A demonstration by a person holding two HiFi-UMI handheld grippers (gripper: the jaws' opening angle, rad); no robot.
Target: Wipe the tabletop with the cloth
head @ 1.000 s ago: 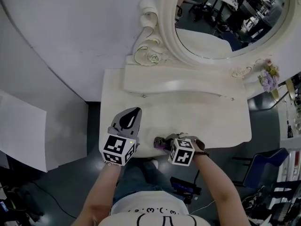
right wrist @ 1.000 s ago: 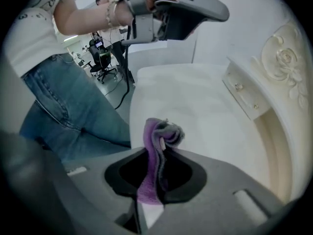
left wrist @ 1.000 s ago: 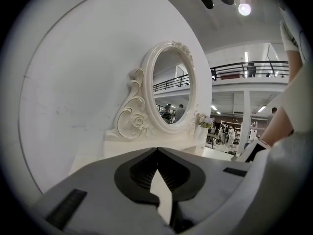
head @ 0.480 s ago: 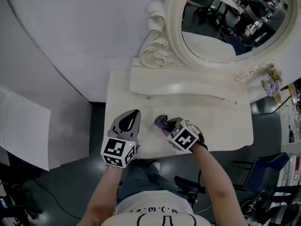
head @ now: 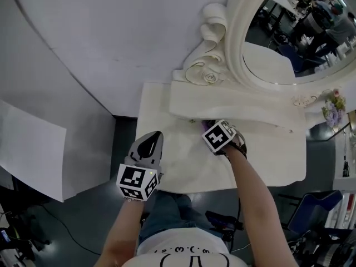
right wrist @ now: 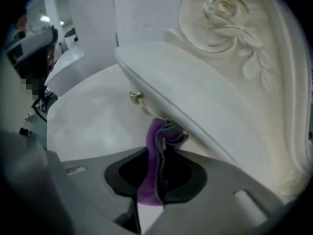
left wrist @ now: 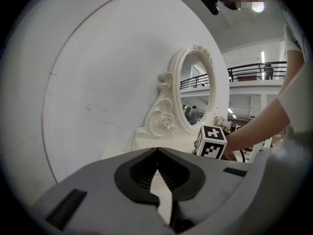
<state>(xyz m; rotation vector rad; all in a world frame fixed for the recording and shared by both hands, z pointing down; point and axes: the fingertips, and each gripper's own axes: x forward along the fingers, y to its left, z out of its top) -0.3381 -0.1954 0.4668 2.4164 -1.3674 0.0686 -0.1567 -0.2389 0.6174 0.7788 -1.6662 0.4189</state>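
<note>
Right gripper view: cloth (right wrist: 157,133) stands edge-up in right gripper (right wrist: 159,150), pointing forward.

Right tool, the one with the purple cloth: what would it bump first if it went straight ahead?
Probably the white raised ledge, just past the cloth pinched in the right tool; they look nearly touching.

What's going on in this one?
A person stands at a white dressing table with a handheld gripper in each hand. The right gripper is shut on a purple cloth and holds it at the back of the tabletop, right up against the raised drawer unit below the mirror. The left gripper is shut and empty, over the table's front left.
</note>
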